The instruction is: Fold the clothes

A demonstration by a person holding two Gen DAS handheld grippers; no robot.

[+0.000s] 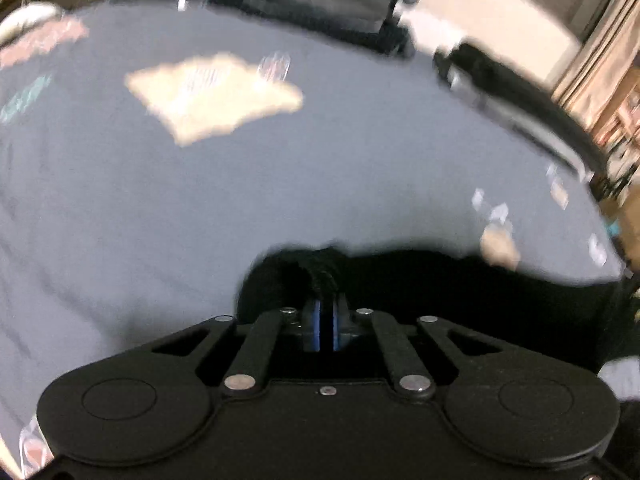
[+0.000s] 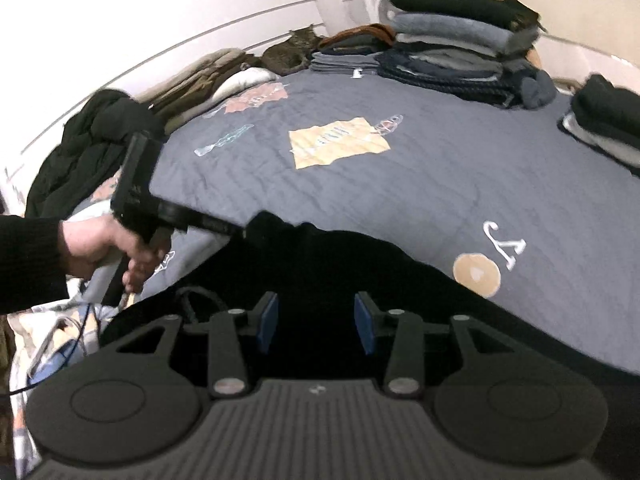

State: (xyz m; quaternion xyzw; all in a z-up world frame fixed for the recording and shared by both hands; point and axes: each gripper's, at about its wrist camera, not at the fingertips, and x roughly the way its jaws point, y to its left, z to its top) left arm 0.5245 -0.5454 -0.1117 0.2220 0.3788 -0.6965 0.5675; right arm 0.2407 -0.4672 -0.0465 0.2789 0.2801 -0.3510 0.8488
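Observation:
A black garment (image 2: 340, 264) lies bunched on the near part of the grey quilted bed cover (image 2: 420, 192). In the left wrist view my left gripper (image 1: 325, 300) has its blue pads pressed together on a fold of this black garment (image 1: 440, 288). The right wrist view shows the same left gripper (image 2: 244, 230) held by a person's hand (image 2: 100, 244), pinching the garment's far left corner. My right gripper (image 2: 317, 316) hovers over the garment's near middle with its blue pads (image 2: 267, 322) wide apart. Dark fabric lies beneath them, and no grip shows.
Stacks of folded clothes (image 2: 452, 40) stand along the far edge, with another pile (image 2: 604, 116) at the right. A tabby cat (image 2: 288, 54) lies by the wall. A dark jacket heap (image 2: 88, 148) sits at the left, and cables (image 2: 60, 332) trail at the lower left.

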